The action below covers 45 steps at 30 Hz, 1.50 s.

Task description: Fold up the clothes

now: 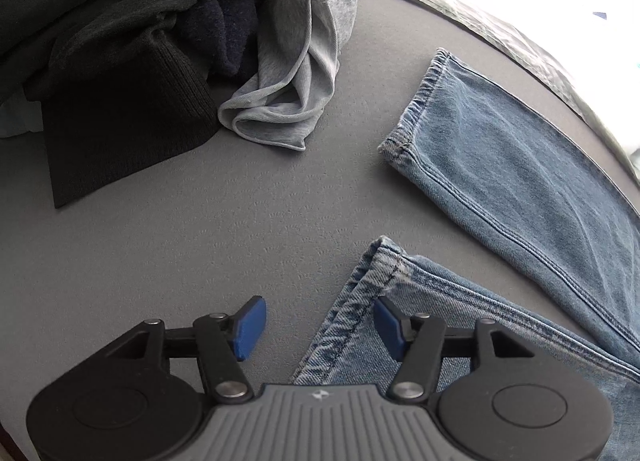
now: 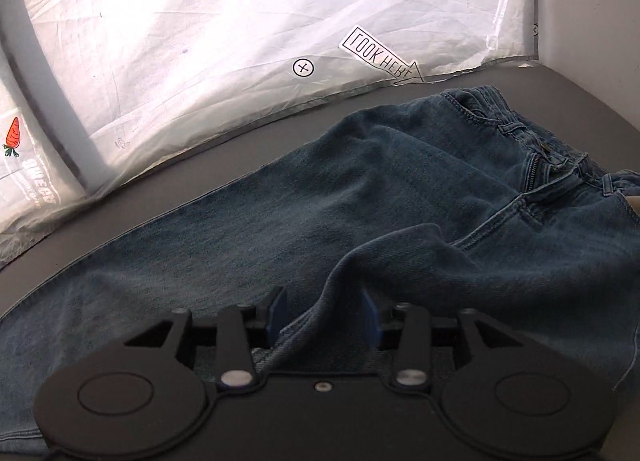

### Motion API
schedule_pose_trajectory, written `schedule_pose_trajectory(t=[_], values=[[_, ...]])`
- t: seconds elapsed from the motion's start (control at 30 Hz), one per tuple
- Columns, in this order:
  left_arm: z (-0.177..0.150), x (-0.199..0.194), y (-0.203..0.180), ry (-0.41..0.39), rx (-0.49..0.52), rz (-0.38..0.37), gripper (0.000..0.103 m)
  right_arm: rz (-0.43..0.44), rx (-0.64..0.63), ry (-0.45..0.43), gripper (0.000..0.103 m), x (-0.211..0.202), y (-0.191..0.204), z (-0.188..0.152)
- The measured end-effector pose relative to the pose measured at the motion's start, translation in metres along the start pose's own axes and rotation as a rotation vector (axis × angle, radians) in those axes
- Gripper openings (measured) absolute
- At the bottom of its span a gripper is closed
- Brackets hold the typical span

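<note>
A pair of blue jeans lies spread on the grey surface (image 1: pixel 200 241). In the left wrist view its far leg (image 1: pixel 520 165) runs off to the right, and the near leg's hem (image 1: pixel 376 281) lies just ahead of my left gripper (image 1: pixel 320 325). That gripper is open, and the hem's edge lies between its blue pads (image 1: pixel 250 327). In the right wrist view the jeans (image 2: pixel 360 189) stretch toward the waistband and zipper (image 2: pixel 540 149) at the far right. My right gripper (image 2: pixel 324 317) is open, and a raised fold of denim (image 2: pixel 360 261) stands between its fingers.
A heap of other clothes sits at the far left: a black knit piece (image 1: pixel 120 121), a navy one (image 1: pixel 224 33) and a light grey garment (image 1: pixel 296 73). A white printed plastic sheet (image 2: pixel 240 41) lines the back edge. A grey wall (image 2: pixel 592 21) stands at the right.
</note>
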<state>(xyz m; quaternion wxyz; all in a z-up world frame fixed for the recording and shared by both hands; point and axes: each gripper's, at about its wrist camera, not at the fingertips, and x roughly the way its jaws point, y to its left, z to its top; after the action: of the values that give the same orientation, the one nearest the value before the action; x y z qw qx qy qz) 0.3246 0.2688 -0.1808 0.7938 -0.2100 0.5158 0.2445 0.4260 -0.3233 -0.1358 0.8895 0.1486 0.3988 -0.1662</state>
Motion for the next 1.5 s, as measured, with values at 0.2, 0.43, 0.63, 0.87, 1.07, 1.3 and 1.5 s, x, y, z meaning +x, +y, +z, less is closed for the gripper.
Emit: schedule_pose_trajectory(t=[0.2, 0.43, 0.63, 0.87, 1.07, 1.3, 1.5], values=[[-0.02, -0.015, 0.017, 0.02, 0.022, 0.009, 0.061, -0.081, 0.014, -0.056, 0.059, -0.041, -0.036, -0.026], [-0.059, -0.034, 0.033, 0.07, 0.001, -0.019, 0.061, -0.196, 0.109, -0.051, 0.065, -0.076, -0.099, -0.066], [-0.095, -0.052, 0.029, 0.07, -0.016, -0.018, 0.061, -0.236, 0.208, -0.011, 0.068, -0.093, -0.152, -0.095], [-0.129, -0.069, 0.032, 0.069, -0.172, -0.065, 0.061, -0.234, 0.214, 0.012, 0.07, -0.09, -0.189, -0.094], [-0.141, -0.067, 0.025, 0.012, -0.26, -0.022, 0.061, -0.226, 0.222, 0.017, 0.074, -0.082, -0.216, -0.082], [-0.136, -0.059, 0.016, 0.001, -0.316, 0.061, 0.061, -0.227, 0.268, 0.019, 0.076, -0.06, -0.25, -0.058], [-0.129, -0.062, 0.005, -0.037, -0.315, 0.113, 0.065, -0.236, 0.395, -0.013, 0.078, -0.028, -0.287, -0.032]])
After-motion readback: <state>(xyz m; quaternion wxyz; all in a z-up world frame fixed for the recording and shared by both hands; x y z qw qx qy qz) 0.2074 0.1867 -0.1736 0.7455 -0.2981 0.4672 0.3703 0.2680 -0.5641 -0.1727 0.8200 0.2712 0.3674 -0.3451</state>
